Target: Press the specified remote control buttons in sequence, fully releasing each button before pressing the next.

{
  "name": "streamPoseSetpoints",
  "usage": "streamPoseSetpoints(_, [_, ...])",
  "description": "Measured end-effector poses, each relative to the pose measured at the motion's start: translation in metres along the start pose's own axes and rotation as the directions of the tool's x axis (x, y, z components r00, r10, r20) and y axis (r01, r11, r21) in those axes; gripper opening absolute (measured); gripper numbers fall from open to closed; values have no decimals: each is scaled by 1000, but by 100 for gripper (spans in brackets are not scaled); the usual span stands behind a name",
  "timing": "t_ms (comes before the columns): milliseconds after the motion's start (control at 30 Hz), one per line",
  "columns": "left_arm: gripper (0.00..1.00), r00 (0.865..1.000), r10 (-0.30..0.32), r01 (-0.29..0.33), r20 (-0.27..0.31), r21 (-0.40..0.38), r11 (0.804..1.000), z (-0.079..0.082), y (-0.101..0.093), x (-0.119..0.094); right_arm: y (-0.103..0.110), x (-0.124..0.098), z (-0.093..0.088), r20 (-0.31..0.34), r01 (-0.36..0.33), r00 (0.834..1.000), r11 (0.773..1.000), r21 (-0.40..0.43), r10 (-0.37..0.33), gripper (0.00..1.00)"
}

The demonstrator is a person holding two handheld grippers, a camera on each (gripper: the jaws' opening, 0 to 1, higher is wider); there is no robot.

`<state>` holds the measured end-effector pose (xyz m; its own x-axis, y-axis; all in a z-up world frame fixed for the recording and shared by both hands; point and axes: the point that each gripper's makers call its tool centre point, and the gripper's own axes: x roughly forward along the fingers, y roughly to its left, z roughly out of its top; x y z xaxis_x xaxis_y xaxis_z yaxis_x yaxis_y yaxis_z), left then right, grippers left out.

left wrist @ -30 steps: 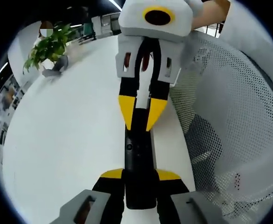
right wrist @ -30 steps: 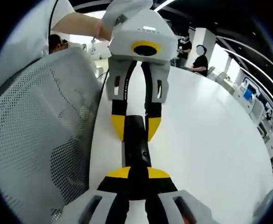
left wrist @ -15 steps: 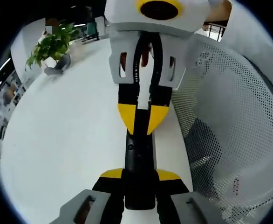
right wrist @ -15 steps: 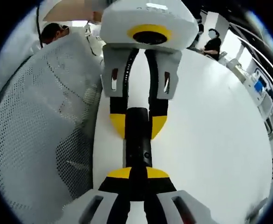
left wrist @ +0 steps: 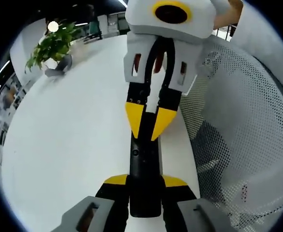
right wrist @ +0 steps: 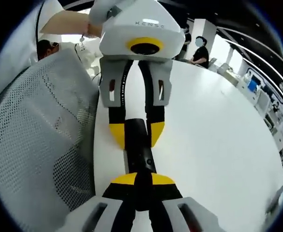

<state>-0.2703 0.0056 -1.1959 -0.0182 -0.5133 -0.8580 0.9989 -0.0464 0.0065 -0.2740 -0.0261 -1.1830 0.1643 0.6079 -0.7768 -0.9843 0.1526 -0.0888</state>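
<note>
A slim black remote (left wrist: 144, 164) is held lengthwise over the white table (left wrist: 69, 135). My left gripper (left wrist: 144, 182) is shut on its near end, yellow tips on either side. My right gripper (left wrist: 148, 136) comes in from the top of the left gripper view. Its yellow tips are together and pointing down at the remote's far end, by a small round button. In the right gripper view, my right gripper (right wrist: 139, 180) is shut over the remote (right wrist: 136, 145), and the left gripper (right wrist: 135, 137) clamps it from the far side. Whether the tips touch the button is hidden.
A white mesh chair back (left wrist: 238, 121) stands close along the table edge, also in the right gripper view (right wrist: 35, 135). A potted plant (left wrist: 52, 48) sits at the far end of the table. People (right wrist: 199, 48) stand in the background beyond the table (right wrist: 204, 135).
The right gripper had come closer over the remote half a second ago and has since drawn back a little. The left gripper still holds the remote the same way.
</note>
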Motion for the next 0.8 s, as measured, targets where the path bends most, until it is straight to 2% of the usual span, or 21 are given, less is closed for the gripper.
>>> streamPoseSetpoints(67, [25, 1000, 11, -11, -4, -13, 1000, -2, 0, -1, 0, 0, 0, -5, -5, 1000, 1000, -13, 5, 5])
streamPoseSetpoints(167, [25, 999, 25, -25, -23, -13, 1000, -8, -2, -6, -2, 0, 1, -4, -16, 1000, 1000, 12, 16, 5])
streamPoseSetpoints(233, [25, 999, 38, -38, 1, -23, 999, -10, -1, -7, -1, 0, 1, -11, -26, 1000, 1000, 17, 27, 5])
streamPoseSetpoints(333, [24, 999, 38, -38, 25, -14, 999, -10, 0, -7, 1, 1, 1, -67, -61, 996, 992, -110, 54, 5])
streamPoseSetpoints(500, [24, 1000, 19, -18, 12, -18, 1000, -8, 1, -6, 3, 2, 1, -166, -150, 979, 972, -181, 120, 4])
streamPoseSetpoints(633, [24, 1000, 8, -8, 4, -14, 1000, -9, 1, -6, 0, 4, 2, -214, -201, 962, 972, -125, 171, 3])
streamPoseSetpoints(700, [24, 1000, 9, -9, 9, -20, 1000, -9, 1, -6, -1, 4, 1, -210, -190, 963, 979, -74, 171, 2])
streamPoseSetpoints(733, [24, 1000, 13, -12, 13, -32, 999, -9, 1, -6, -2, 5, 1, -200, -168, 965, 986, 14, 168, 2])
streamPoseSetpoints(767, [24, 1000, 16, -15, 14, -39, 999, -9, 1, -5, -4, 5, 1, -200, -153, 967, 988, 27, 155, 1])
streamPoseSetpoints(800, [24, 1000, 22, -21, 14, -55, 998, -9, 1, -5, -3, 5, 1, -205, -154, 967, 988, -8, 149, 1])
